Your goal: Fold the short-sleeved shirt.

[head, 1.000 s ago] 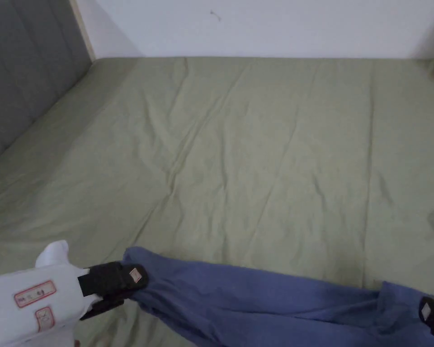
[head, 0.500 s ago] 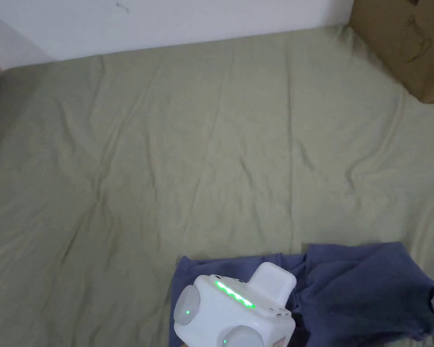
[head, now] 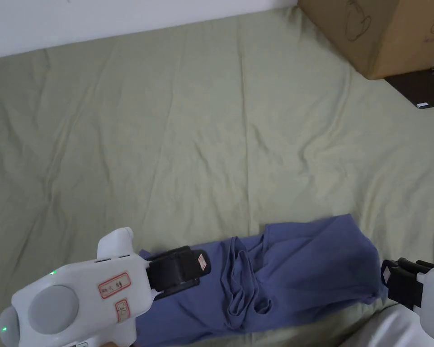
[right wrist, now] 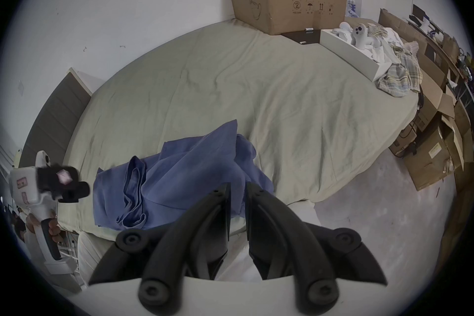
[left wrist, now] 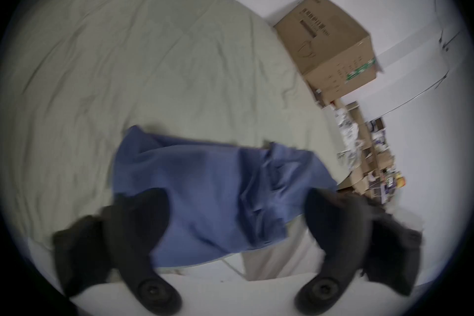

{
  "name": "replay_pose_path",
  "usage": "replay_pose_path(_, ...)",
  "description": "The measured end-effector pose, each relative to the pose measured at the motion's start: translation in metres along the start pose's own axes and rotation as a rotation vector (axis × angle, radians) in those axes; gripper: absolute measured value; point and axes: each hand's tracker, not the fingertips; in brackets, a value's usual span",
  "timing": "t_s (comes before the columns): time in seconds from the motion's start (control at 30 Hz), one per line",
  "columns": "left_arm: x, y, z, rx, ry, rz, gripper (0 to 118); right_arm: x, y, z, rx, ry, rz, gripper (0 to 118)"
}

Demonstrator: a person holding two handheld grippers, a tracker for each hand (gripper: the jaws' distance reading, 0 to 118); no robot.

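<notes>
While the left claw gapes and the right claw sits near-closed on nothing, the shirt lies beside a cardboard box.

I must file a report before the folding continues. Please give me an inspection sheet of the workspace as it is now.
Surface: bed sheet, green, wrinkled.
Job's things: blue shirt, bunched in a loose heap near the front edge, not flat.
Clutter: cardboard box at the far right corner; white tray and checked cloth beside it.
Grippers: left gripper open, shirt between its jaws; right gripper nearly closed, just off the shirt's right end.
Cables: nothing seen.
Surroundings: white wall; more boxes on the floor.
</notes>
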Motion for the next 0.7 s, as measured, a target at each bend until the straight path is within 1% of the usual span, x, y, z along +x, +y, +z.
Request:
replay_pose_path(0.03,0.001,-0.004,-0.008,-0.024,0.044,-0.02,33,0.0,0.0,-0.002,-0.003,0.004,0.006,13)
replay_pose_path(0.07,0.0,-0.009,-0.019,-0.051,0.072,-0.022,4,-0.001,0.0,-0.003,-0.005,0.004,0.014,13)
replay_pose_path(0.13,0.004,-0.021,-0.044,-0.137,0.043,0.007,5,-0.004,-0.001,-0.002,-0.004,0.001,0.03,13)
replay_pose_path(0.17,0.008,-0.026,-0.057,-0.214,-0.005,0.009,5,-0.005,-0.001,-0.002,-0.005,-0.002,0.035,13)
replay_pose_path(0.2,0.015,-0.03,-0.064,-0.245,-0.026,-0.011,5,-0.005,-0.001,-0.001,-0.006,-0.003,0.039,13)
replay_pose_path(0.23,0.026,-0.036,-0.068,-0.24,-0.017,-0.047,5,-0.005,-0.001,-0.001,-0.007,-0.001,0.041,13)
replay_pose_path(0.3,0.047,-0.039,-0.069,-0.224,-0.018,-0.181,5,-0.005,-0.001,-0.001,-0.011,0.001,0.041,13)
replay_pose_path(0.33,0.055,-0.039,-0.071,-0.234,-0.021,-0.222,5,-0.005,-0.001,-0.002,-0.015,0.002,0.037,13)
replay_pose_path(0.37,0.061,-0.042,-0.07,-0.255,-0.04,-0.231,5,-0.006,-0.001,-0.003,-0.021,0.0,0.031,13)
replay_pose_path(0.4,0.065,-0.042,-0.068,-0.261,-0.05,-0.228,5,-0.006,-0.001,-0.004,-0.026,-0.002,0.029,13)
replay_pose_path(0.5,0.064,-0.041,-0.053,-0.234,-0.141,-0.2,5,-0.01,0.0,-0.001,-0.026,-0.007,0.039,13)
replay_pose_path(0.6,0.044,-0.034,-0.027,-0.172,-0.192,-0.129,6,-0.016,0.002,0.0,-0.026,-0.003,0.063,13)
replay_pose_path(0.63,0.029,-0.03,-0.016,-0.141,-0.208,-0.09,12,-0.019,0.003,-0.001,-0.027,-0.003,0.072,13)
replay_pose_path(0.67,0.014,-0.028,-0.004,-0.115,-0.21,-0.053,30,-0.023,0.004,-0.002,-0.028,-0.003,0.077,13)
replay_pose_path(0.7,0.0,-0.026,0.005,-0.091,-0.186,-0.027,61,-0.027,0.005,-0.003,-0.032,-0.001,0.079,13)
